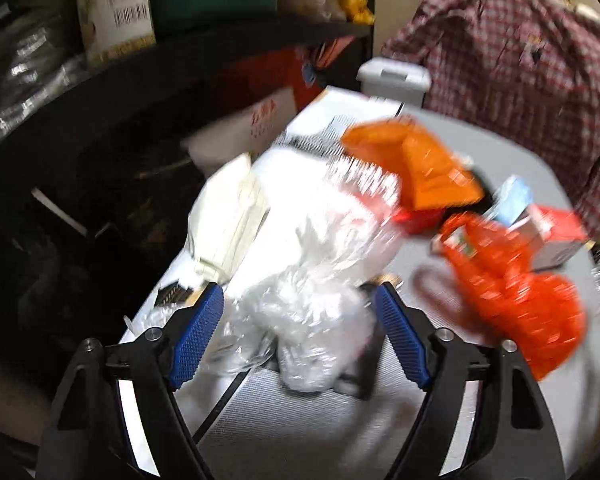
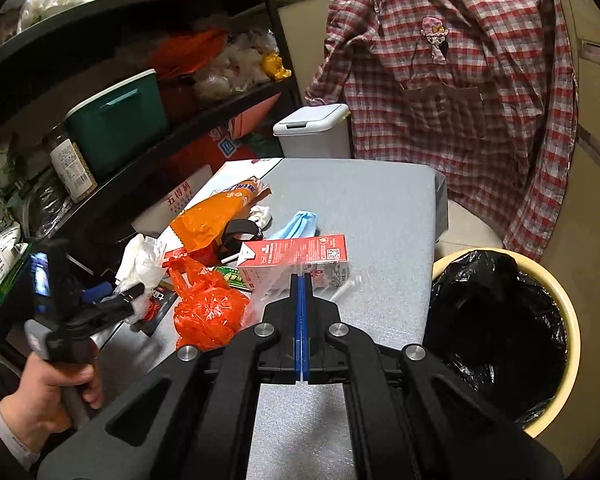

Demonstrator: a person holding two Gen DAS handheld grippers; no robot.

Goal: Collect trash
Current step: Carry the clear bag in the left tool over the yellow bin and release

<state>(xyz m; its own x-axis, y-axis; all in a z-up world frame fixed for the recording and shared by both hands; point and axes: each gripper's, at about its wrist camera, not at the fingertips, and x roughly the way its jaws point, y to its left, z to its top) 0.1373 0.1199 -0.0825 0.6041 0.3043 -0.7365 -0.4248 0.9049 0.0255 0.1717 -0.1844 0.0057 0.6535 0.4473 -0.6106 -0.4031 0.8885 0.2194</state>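
Right hand-held gripper, lower centre of the right wrist view: blue pads pressed together, pinching a thin clear plastic film that trails to the lower left of them.

Left hand-held gripper, bottom of the left wrist view: jaws apart, a crumpled clear plastic wrapper lying between the blue pads; contact with the pads cannot be told through the blur. In the right wrist view the same tool shows at lower left, held by a hand.

Grey tabletop, centre, bearing the trash:
- red-orange plastic bag, crumpled, just left of the right gripper's tips;
- red and white drink carton, lying on its side just beyond those tips;
- blue face mask, behind the carton;
- orange snack packet, left of the mask;
- white crumpled tissue, at the tabletop's left edge.

Cream waste bin, right of the tabletop, lined with a black bag; contents too dark to tell.

Small grey lidded bin, beyond the far edge, lid shut.

Black shelving, upper left: green lidded box, a labelled jar, bags.

Red checked shirt, hanging at upper right.
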